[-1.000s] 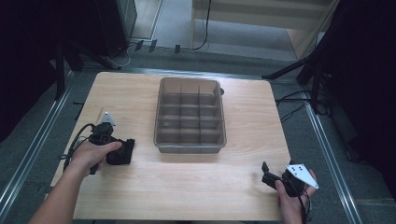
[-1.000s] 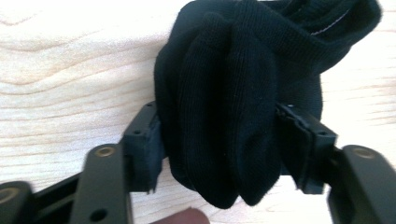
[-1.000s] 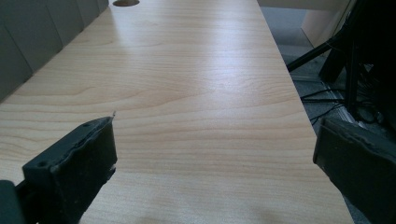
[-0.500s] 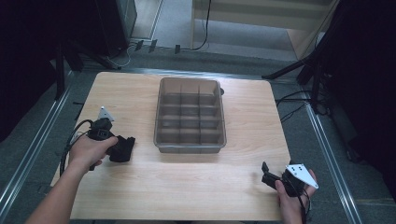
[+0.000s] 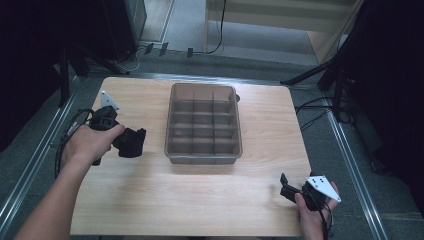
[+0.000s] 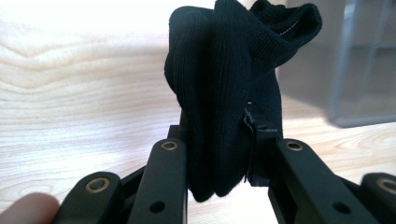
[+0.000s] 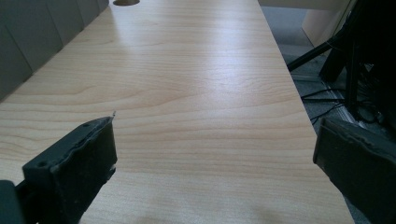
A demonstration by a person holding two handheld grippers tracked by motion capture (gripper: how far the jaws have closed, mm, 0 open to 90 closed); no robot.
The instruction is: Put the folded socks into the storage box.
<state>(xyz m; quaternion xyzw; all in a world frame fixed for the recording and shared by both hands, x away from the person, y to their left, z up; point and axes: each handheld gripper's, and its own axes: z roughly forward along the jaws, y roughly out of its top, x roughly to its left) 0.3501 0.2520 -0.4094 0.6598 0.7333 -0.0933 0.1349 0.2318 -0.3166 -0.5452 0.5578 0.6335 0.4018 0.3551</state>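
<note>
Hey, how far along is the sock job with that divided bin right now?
Done: the left gripper is shut on the black sock, its jaws having just closed on it, and holds it clear of the table. In hand: carrying it beside the grey divided bin. Left: the bin's compartments look empty, so the sock probably goes in. The right gripper rests open, holding nothing.

The room is dim and dark at the sides, the table [image 5: 200,200] shines bright with white glare far off, and near things look blurry
</note>
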